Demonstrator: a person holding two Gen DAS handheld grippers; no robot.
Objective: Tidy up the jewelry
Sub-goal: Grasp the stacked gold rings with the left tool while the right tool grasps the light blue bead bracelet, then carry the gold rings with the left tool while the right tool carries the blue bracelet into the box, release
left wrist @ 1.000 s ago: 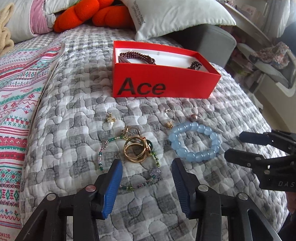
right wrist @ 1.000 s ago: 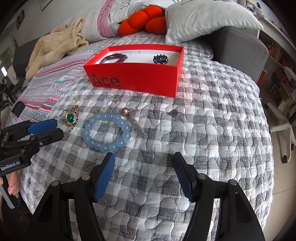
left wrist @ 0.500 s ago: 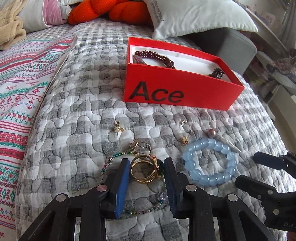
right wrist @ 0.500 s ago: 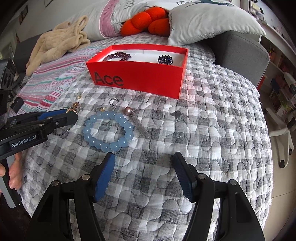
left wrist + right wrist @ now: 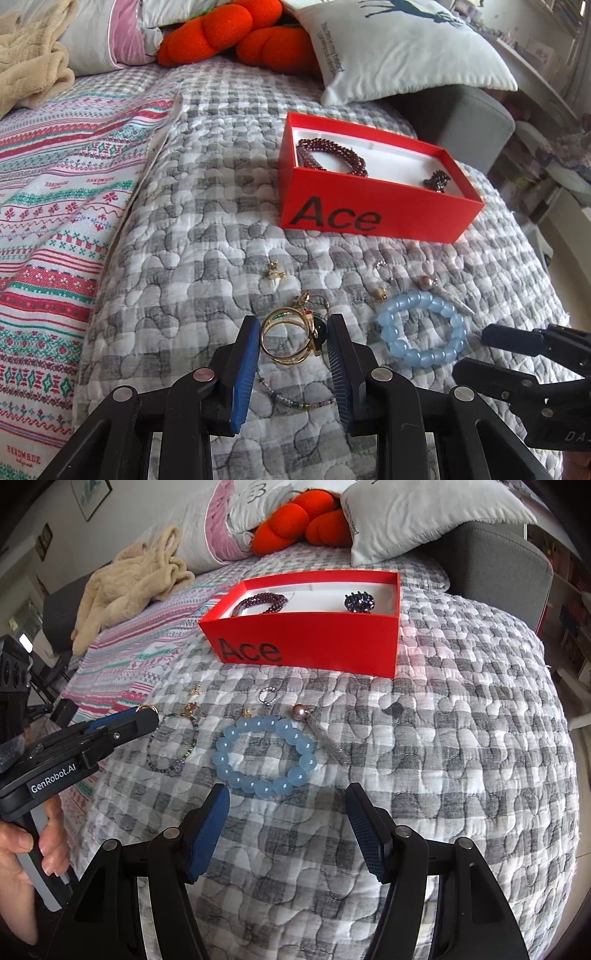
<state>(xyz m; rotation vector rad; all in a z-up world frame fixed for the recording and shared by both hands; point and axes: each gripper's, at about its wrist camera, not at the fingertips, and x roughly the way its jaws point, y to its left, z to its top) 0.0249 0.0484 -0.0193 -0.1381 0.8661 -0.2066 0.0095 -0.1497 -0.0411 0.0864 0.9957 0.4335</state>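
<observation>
left wrist view: your left gripper (image 5: 291, 339) is now clamping the gold bangles (image 5: 290, 338), having narrowed around them in the last second; they're lifting off the quilt (image 5: 207, 229), with the red box (image 5: 369, 216) ahead. right wrist view: your right gripper (image 5: 288, 812) is hanging wide open and empty, just short of the blue bead bracelet (image 5: 264, 757).

On quilt (image 5: 461, 709): box (image 5: 314, 646) at rear, holding two bracelets; before it, bead bracelet (image 5: 264, 757); left of that, thin necklace (image 5: 173, 746); between left gripper (image 5: 291, 339) fingers, bangle (image 5: 291, 336).
</observation>
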